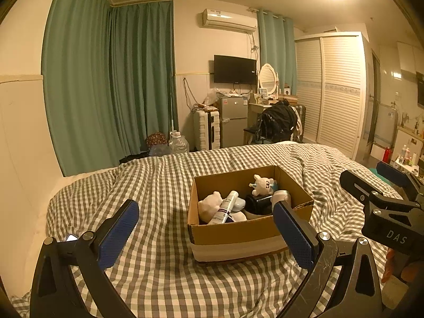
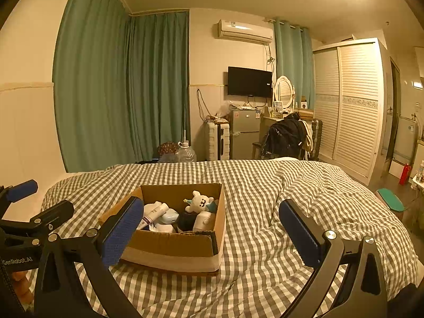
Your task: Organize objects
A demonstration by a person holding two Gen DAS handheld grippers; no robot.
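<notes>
An open cardboard box (image 1: 238, 234) sits on the checked bed cover (image 1: 159, 180). It holds a white plush rabbit (image 1: 262, 184), a white tube (image 1: 225, 208), a cream plush (image 1: 209, 205), a black item (image 1: 255, 204) and a small white device (image 1: 282, 195). My left gripper (image 1: 209, 230) is open and empty, just in front of the box. My right gripper (image 2: 214, 228) is open and empty, level with the box (image 2: 180, 243) and to its right. The rabbit (image 2: 200, 201) and tube (image 2: 155, 213) show there too. Each gripper appears in the other's view, the right (image 1: 384, 196) and the left (image 2: 29, 212).
Green curtains (image 1: 106, 79) hang behind the bed. A white suitcase (image 1: 206, 129), small fridge (image 1: 233, 119), a chair with a black jacket (image 1: 278, 123) and a white wardrobe (image 1: 336, 90) stand past the foot. Folds of cover (image 2: 318, 185) rise right of the box.
</notes>
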